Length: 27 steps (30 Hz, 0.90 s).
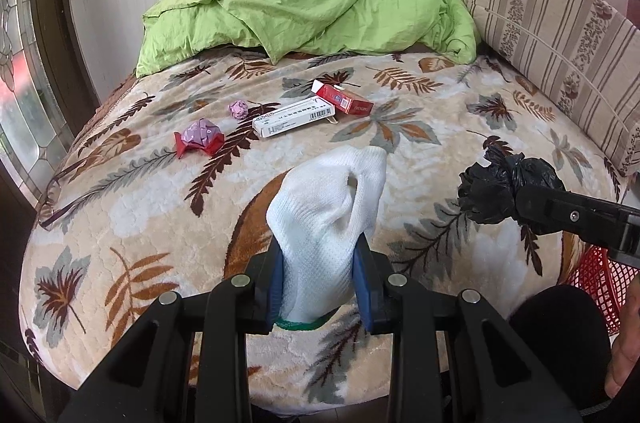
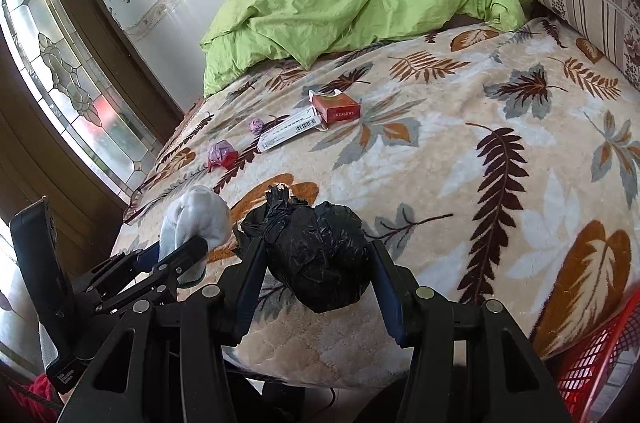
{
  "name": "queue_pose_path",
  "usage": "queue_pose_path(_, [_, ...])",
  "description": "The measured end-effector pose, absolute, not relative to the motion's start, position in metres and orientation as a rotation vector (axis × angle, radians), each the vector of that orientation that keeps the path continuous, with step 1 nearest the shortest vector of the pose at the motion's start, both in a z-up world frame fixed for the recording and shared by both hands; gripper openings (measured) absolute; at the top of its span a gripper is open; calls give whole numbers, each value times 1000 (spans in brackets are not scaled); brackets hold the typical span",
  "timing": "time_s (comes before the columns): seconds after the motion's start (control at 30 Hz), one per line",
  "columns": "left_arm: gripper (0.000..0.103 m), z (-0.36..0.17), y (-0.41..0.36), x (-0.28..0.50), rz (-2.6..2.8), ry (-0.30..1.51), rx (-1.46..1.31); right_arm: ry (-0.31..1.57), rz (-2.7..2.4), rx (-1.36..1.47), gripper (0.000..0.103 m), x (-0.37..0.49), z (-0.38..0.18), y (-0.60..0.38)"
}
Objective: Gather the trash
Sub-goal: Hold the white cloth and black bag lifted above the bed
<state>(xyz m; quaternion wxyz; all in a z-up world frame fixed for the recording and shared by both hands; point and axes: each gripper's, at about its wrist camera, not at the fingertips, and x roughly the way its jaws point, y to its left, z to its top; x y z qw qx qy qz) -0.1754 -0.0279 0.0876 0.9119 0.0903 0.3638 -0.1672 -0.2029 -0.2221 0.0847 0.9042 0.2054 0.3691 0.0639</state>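
Two grippers are each closed on an item above the near edge of the bed [image 1: 460, 127]. The left gripper [image 1: 322, 275] has its blue-padded fingers [image 1: 276, 283] pinching a white sock [image 1: 328, 207], which stands up between them with a green cuff edge at the bottom. The right gripper [image 2: 320, 275] has its fingers [image 2: 250, 275] clamped on either side of a crumpled black plastic bag [image 2: 320, 255], knotted at the top. Both held items sit close beside each other, clear of the bedcover. Farther out, on the leaf-patterned blanket [image 2: 460, 163], four pieces of litter lie in a loose row: a red and pink wrapper [image 1: 198, 142], a small pink paper ball [image 1: 239, 110], a white carton [image 1: 294, 122] with a barcode, and a red cigarette pack [image 1: 344, 98] touching the carton's far end. A green quilt [image 1: 304, 11] is bunched at the far end against the wall. A red mesh basket [image 2: 600, 355] shows at the lower right, beside the bed.
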Motion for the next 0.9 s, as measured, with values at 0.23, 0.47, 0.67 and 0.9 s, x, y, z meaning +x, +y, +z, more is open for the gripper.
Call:
queue_pose_path(0.23, [29,87,-28,-176,-344,749,185,761,131,425,55,-204,87,-222])
queue_pose_path(0.47, [29,88,-28,-177,-345,750,183,761,132,423,55,-205,88,-221])
queue_pose_path(0.67, [29,87,-28,-176,-345,748,186,763,133,423,55,-206,90,-221])
queue_pose_path(0.9, [29,88,-28,-178,-345,749,189,759,133,420,55,-208,91,-222])
